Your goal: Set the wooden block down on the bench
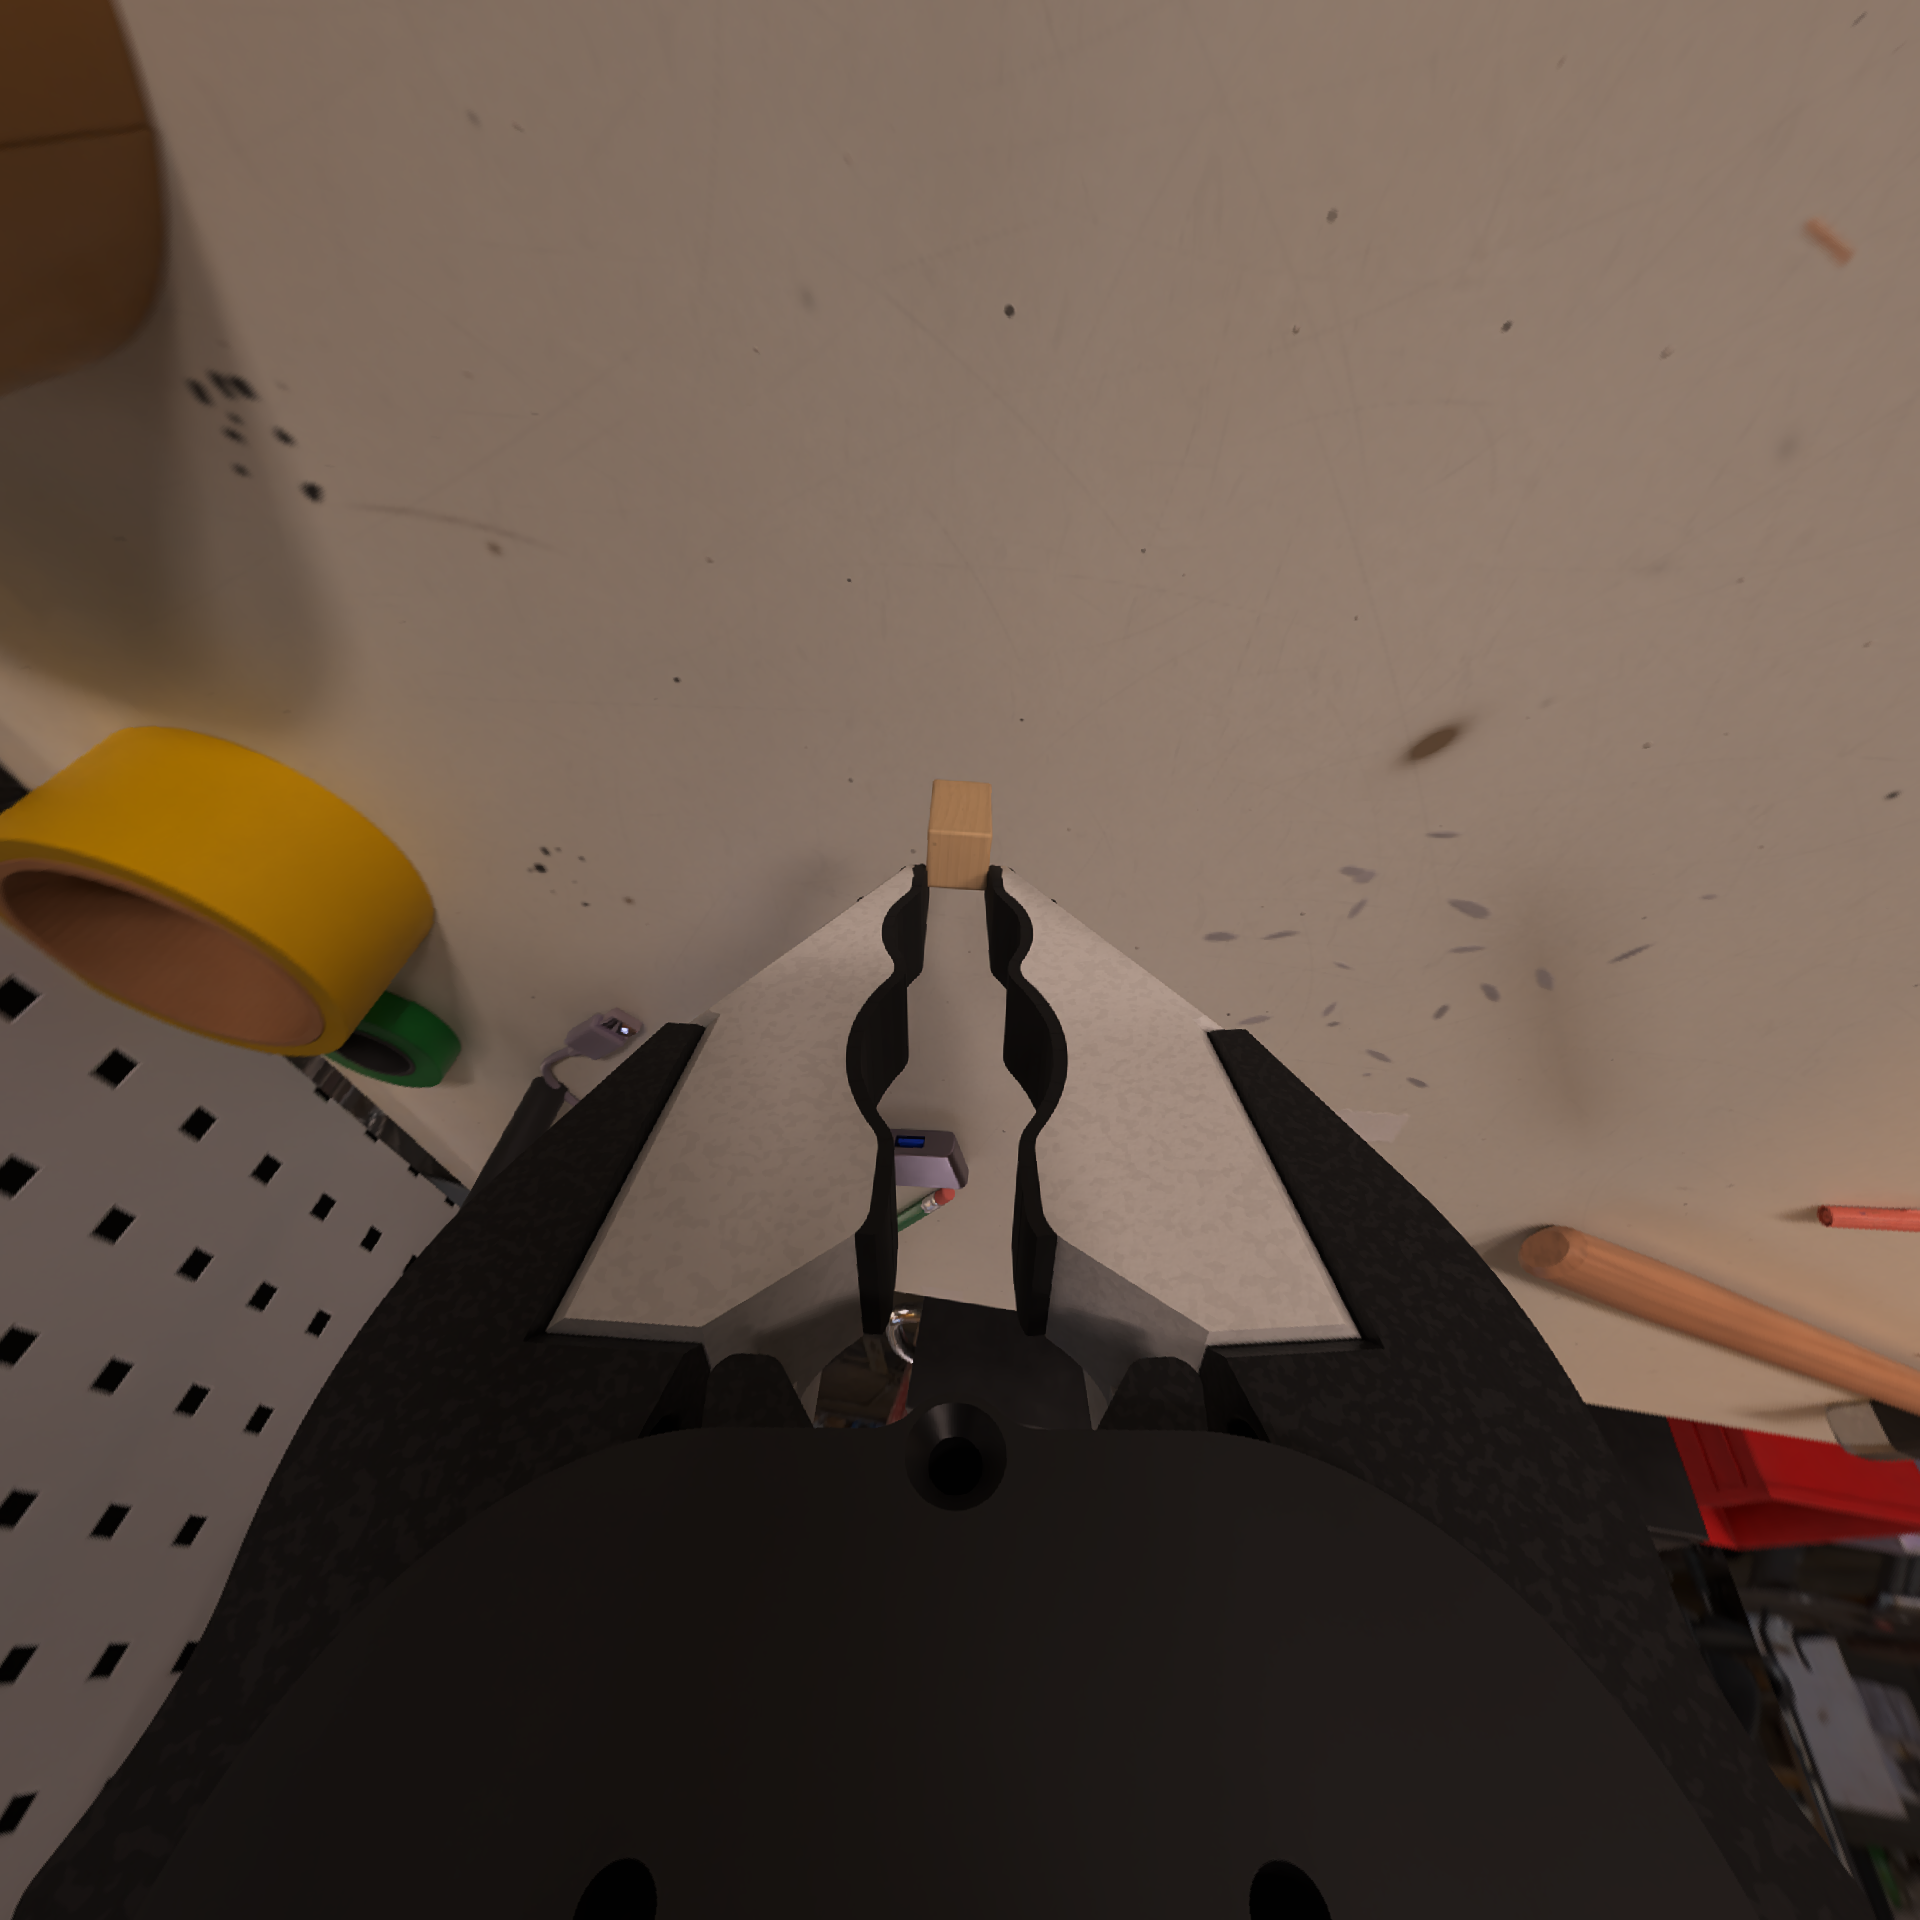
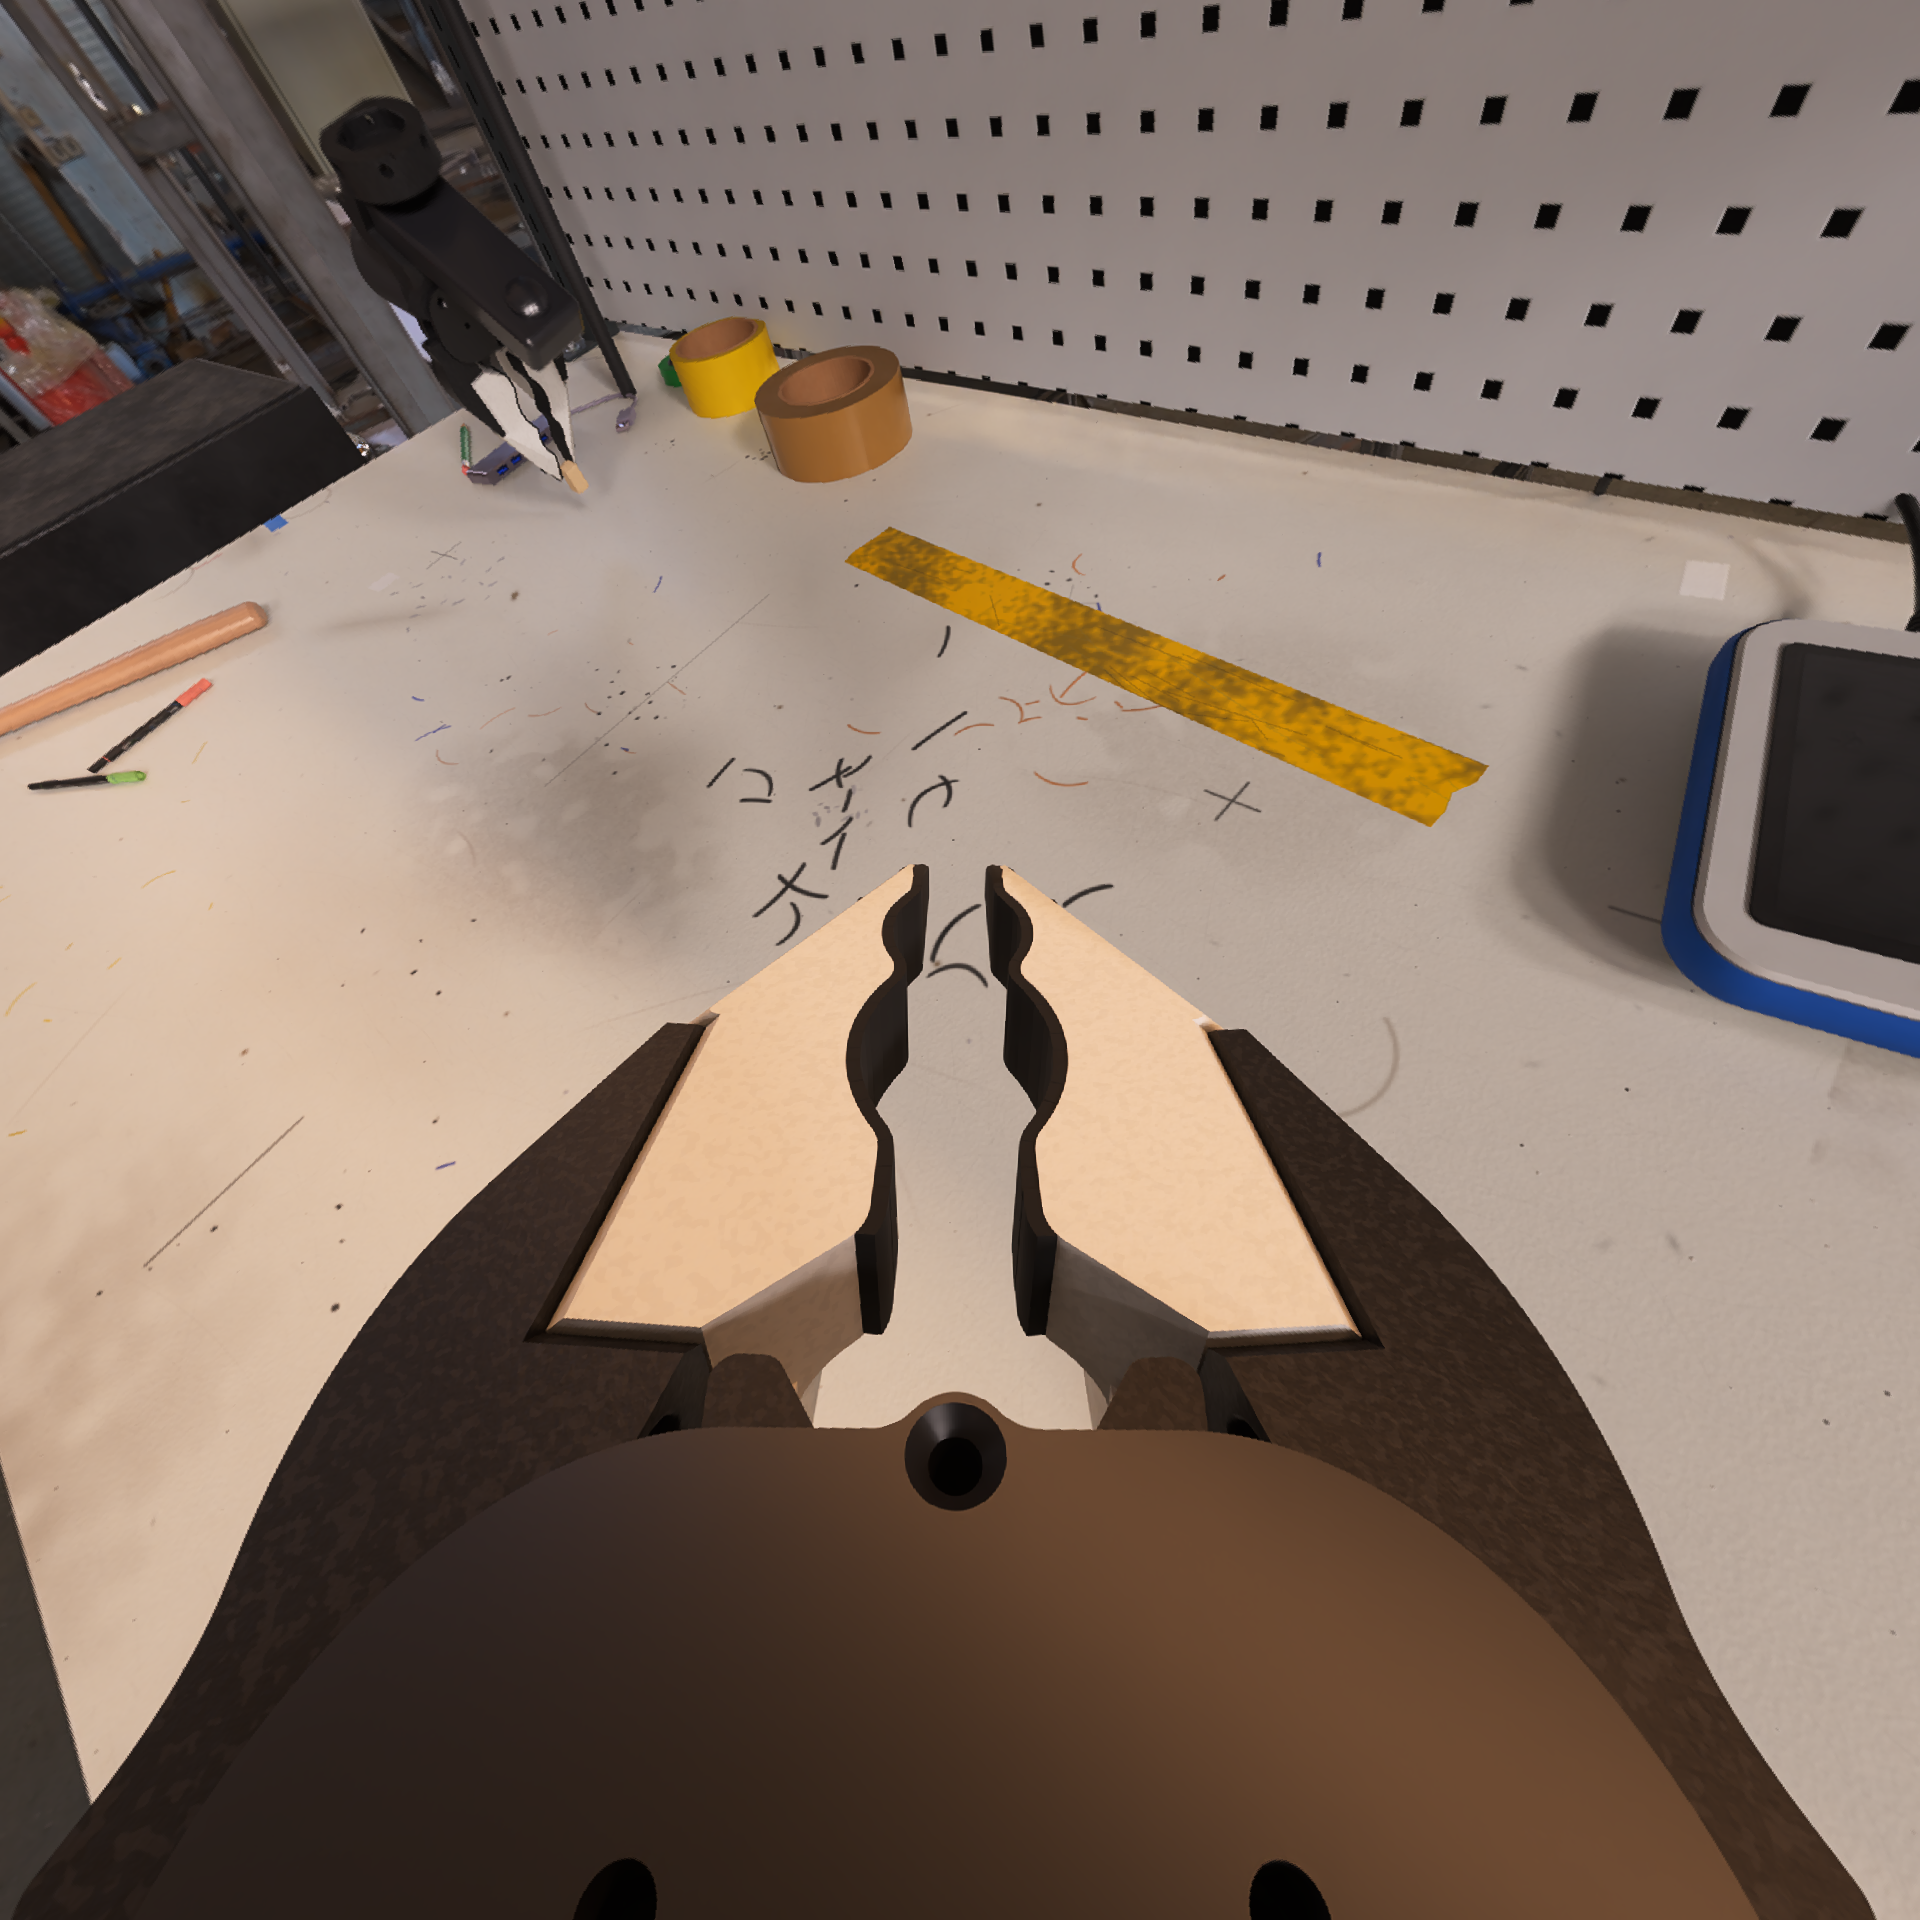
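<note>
Left gripper (image 1: 956,878) pinches wooden block (image 1: 959,834) at fingertips, near bench (image 2: 1143,1039) back-left corner. Right gripper (image 2: 956,883) slightly parted, empty, mid-bench.

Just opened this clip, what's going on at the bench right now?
The left gripper holds the wooden block pinched at its fingertips, pointed down at the bench near the yellow tape roll. From the right wrist view the block looks close to the surface. The right gripper is empty, jaws apart, hovering mid-bench.
</note>
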Action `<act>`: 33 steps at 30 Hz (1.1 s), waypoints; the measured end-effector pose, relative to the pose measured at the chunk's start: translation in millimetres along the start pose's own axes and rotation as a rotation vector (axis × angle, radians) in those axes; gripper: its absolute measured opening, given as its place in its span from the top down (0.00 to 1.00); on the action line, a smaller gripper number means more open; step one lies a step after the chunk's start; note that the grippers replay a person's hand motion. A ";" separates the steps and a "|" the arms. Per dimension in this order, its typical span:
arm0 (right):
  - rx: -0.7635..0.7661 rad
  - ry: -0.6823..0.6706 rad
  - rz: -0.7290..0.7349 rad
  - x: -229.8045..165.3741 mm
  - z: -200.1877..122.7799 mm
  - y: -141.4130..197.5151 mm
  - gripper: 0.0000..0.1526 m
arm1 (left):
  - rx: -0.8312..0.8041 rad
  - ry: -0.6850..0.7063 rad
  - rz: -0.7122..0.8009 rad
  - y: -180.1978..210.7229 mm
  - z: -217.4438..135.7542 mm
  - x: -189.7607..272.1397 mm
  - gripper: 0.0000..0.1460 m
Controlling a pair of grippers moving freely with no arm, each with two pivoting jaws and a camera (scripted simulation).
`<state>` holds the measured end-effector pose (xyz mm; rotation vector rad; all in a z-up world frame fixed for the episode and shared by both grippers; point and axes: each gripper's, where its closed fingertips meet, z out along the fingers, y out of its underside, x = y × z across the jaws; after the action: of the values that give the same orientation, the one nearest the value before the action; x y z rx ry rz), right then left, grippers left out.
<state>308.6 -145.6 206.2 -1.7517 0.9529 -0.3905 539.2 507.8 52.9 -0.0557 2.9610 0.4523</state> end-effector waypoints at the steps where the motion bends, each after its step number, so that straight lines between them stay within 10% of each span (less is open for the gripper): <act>1: 0.000 -0.001 0.002 -0.3 -0.6 1.1 0.93 | 0.017 -0.010 -0.008 -0.7 -5.6 -0.6 0.93; 16: 0.025 -0.083 -0.034 -25.3 3.0 -10.1 0.93 | 0.384 -0.208 0.144 -112.6 -183.2 31.9 0.93; 25: 0.008 -0.137 -0.011 -49.5 -2.4 2.6 0.93 | 0.489 -0.114 0.437 -292.5 -152.1 127.1 0.93; 33: -0.037 -0.152 0.019 -55.1 -11.0 23.6 0.93 | 0.365 -0.068 0.616 -361.4 -109.0 175.2 0.93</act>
<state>257.0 -114.0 199.2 -1.7780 0.8720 -0.2256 372.0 127.8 23.3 0.9023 2.8854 -0.0383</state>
